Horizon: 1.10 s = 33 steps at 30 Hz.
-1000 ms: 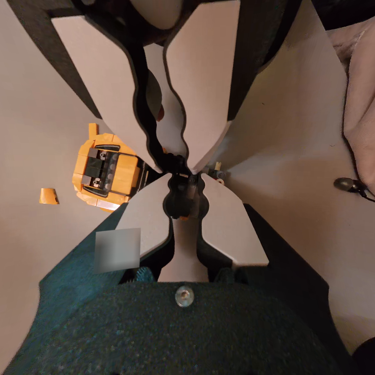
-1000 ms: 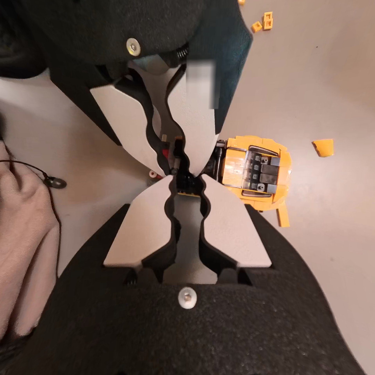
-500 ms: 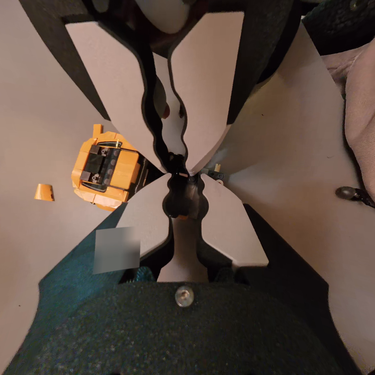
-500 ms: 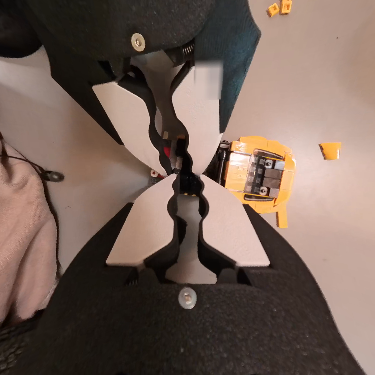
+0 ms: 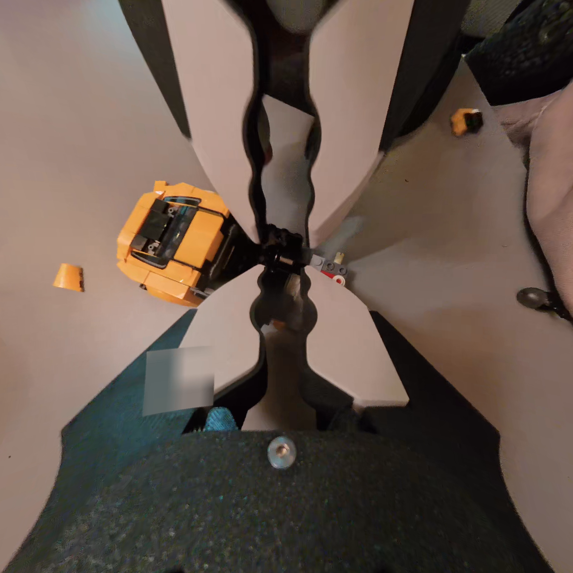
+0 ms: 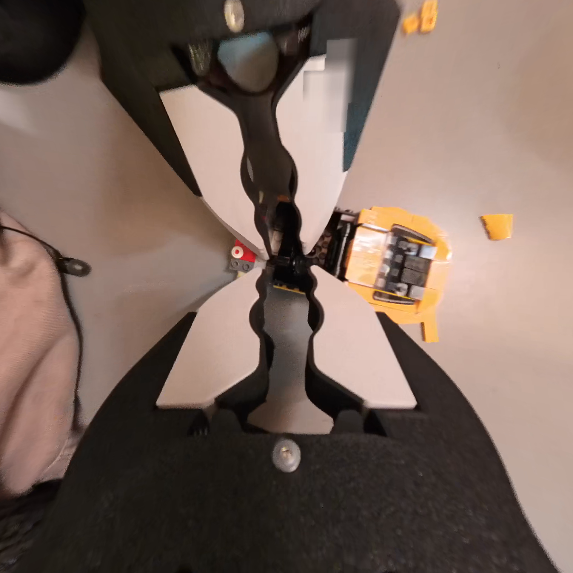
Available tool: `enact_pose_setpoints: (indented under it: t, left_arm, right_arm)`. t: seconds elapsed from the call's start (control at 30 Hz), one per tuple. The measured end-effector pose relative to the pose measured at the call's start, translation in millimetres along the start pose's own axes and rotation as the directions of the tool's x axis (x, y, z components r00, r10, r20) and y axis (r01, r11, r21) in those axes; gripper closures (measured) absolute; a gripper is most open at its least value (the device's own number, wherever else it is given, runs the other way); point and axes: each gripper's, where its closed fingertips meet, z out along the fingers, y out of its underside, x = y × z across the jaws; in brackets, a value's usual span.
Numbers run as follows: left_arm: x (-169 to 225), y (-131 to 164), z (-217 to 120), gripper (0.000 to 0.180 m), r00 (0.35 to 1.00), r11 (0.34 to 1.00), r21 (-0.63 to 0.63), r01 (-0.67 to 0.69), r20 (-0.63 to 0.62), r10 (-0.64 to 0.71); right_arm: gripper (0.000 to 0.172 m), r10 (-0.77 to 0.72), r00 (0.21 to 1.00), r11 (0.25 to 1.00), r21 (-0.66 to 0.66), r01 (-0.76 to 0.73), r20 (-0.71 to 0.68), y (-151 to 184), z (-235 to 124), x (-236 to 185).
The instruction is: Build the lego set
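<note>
Left wrist view: the left hand-held gripper (image 5: 283, 273) is narrowed on the black middle section (image 5: 280, 248) of a brick-built toy car, its fingertips pressed against the black bricks. The right hand-held gripper (image 5: 282, 231) reaches in from the top, tip to tip with the left one, its jaws standing a little wider around the same black part. The car's orange body (image 5: 173, 242) juts out to the left, and a grey and red brick end (image 5: 333, 268) sticks out to the right. Only this view shows a small orange and black piece (image 5: 466, 121) lying far off at upper right. A loose orange wedge (image 5: 68, 277) lies on the pale counter (image 5: 77, 124) left of the car.

Right wrist view: the right hand-held gripper (image 6: 286, 268) is seen from behind, closed on the black middle section (image 6: 288, 263), with a yellow-edged strip under it that the other view hides. The left hand-held gripper (image 6: 280, 251) comes from above. The orange body (image 6: 400, 263) is now to the right, and the grey and red brick end (image 6: 240, 259) to the left. Two small orange bricks (image 6: 421, 18) at the top edge appear only here. A pale cloth (image 6: 34, 341) with a black cord lies at left.
</note>
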Motion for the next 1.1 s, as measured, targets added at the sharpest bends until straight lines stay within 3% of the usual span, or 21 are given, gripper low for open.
enact_pose_setpoints:
  t: [0.17,0.3,0.53,0.7,0.9,1.0,1.1]
  left_arm:
    - [-2,0,-2,0.164,1.0,1.0,0.0,-0.013,0.015,0.013]
    - [-3,1,-6,0.162,0.999,0.999,-0.012,-0.03,0.034,0.03]
    - [7,-18,-24,0.162,0.996,0.998,0.042,-0.056,0.069,0.053]
    - [33,-17,-17,0.161,0.996,0.997,0.022,-0.073,0.047,0.072]
    - [55,-16,-9,0.161,0.997,0.997,0.013,-0.07,0.017,0.07]
    - [70,-21,-7,0.161,0.997,0.997,0.03,-0.07,-0.007,0.071]
    - [85,-28,-2,0.162,0.998,0.997,0.071,0.011,-0.058,-0.007]
  right_arm:
    - [0.148,0.022,0.999,0.984,0.177,-0.016,-0.036,-18,-44,7]
    - [0.149,0.01,0.999,0.952,0.305,0.007,-0.052,-11,-81,3]
    - [0.15,-0.221,0.974,0.971,0.109,0.214,0.059,81,-77,-73]
    - [0.15,-0.378,0.926,0.926,-0.015,0.378,0.01,117,-60,-108]
    - [0.147,-0.437,0.897,0.898,-0.085,0.432,-0.057,127,-48,-109]
    - [0.155,-0.428,0.902,0.9,-0.12,0.42,-0.053,127,-45,-106]
    - [0.157,-0.429,0.902,0.898,-0.132,0.42,-0.053,124,-44,-105]
